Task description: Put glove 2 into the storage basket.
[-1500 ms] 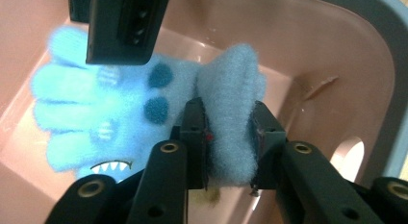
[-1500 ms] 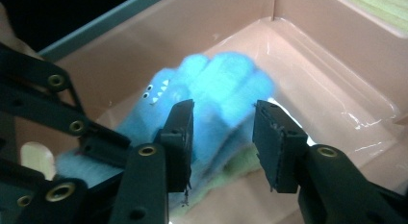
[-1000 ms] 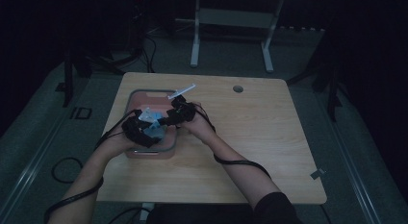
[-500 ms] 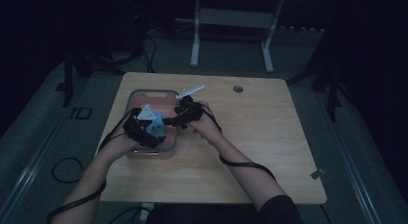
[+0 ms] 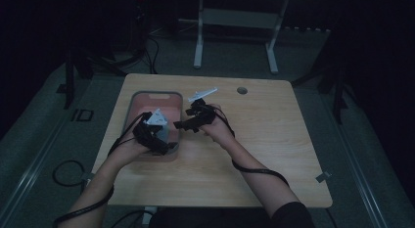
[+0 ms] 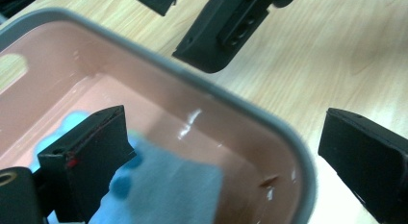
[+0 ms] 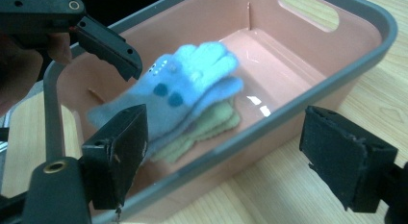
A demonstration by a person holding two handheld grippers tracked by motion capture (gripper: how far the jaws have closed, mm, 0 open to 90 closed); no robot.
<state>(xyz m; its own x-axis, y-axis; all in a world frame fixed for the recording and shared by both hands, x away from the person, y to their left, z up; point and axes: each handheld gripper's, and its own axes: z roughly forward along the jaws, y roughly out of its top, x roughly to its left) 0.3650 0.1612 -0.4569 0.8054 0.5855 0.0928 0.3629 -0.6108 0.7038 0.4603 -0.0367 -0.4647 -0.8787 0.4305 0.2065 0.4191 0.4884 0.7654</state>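
Observation:
A pink bin (image 5: 155, 94) with a grey rim (image 7: 308, 96) stands on the wooden table. Inside it, a blue glove (image 7: 192, 80) with dark dots lies on a greenish glove (image 7: 211, 125); the blue glove (image 6: 163, 185) shows again under my left jaw. My left gripper (image 5: 169, 141) hovers over the bin's near right corner. Its jaws (image 6: 226, 156) have just been opening and stand wide, gripping nothing. My right gripper (image 5: 179, 124) hangs just outside the bin's right wall, pointing at it. Its jaws (image 7: 231, 156) have also just been opening and hold nothing.
The bin rim (image 6: 231, 99) runs between my left jaws, below them. The right gripper's jaw (image 6: 226, 27) sits close ahead of the left one; the left gripper's jaw (image 7: 108, 46) hangs over the bin's far rim. Bare tabletop (image 5: 274, 140) lies right of the bin.
The right gripper has moved right, from above the bin to just outside its right wall. The left gripper has shifted slightly toward the bin's near right corner.

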